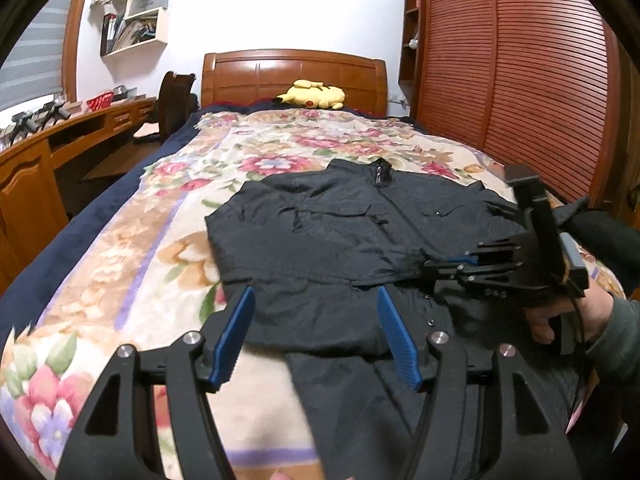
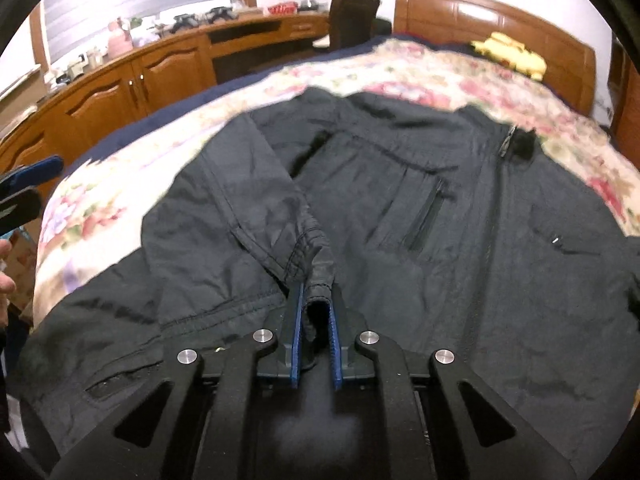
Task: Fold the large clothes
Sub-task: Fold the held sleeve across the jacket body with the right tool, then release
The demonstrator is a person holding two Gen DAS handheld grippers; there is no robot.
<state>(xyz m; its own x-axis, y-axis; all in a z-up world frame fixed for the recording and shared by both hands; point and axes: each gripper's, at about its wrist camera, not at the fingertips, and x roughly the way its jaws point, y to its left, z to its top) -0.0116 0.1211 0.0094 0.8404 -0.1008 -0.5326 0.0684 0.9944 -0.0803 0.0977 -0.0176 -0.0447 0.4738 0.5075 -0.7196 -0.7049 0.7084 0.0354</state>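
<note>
A large black jacket (image 1: 332, 216) lies front up on the flowered bed, collar toward the headboard; it also fills the right wrist view (image 2: 400, 200). My left gripper (image 1: 316, 304) is open and empty, just above the jacket's near hem. My right gripper (image 2: 316, 300) is shut on the cuff of a sleeve (image 2: 316, 276) that is folded across the jacket's front. The right gripper also shows in the left wrist view (image 1: 444, 266), at the jacket's right side. The left gripper's blue fingertip (image 2: 36, 172) shows at the left edge of the right wrist view.
The bed carries a flowered blanket (image 1: 168, 248) and a yellow plush toy (image 1: 316, 94) by the wooden headboard (image 1: 294, 76). A wooden desk (image 1: 80, 128) and chair (image 1: 174, 100) stand left of the bed. A slatted wardrobe (image 1: 520, 80) stands on the right.
</note>
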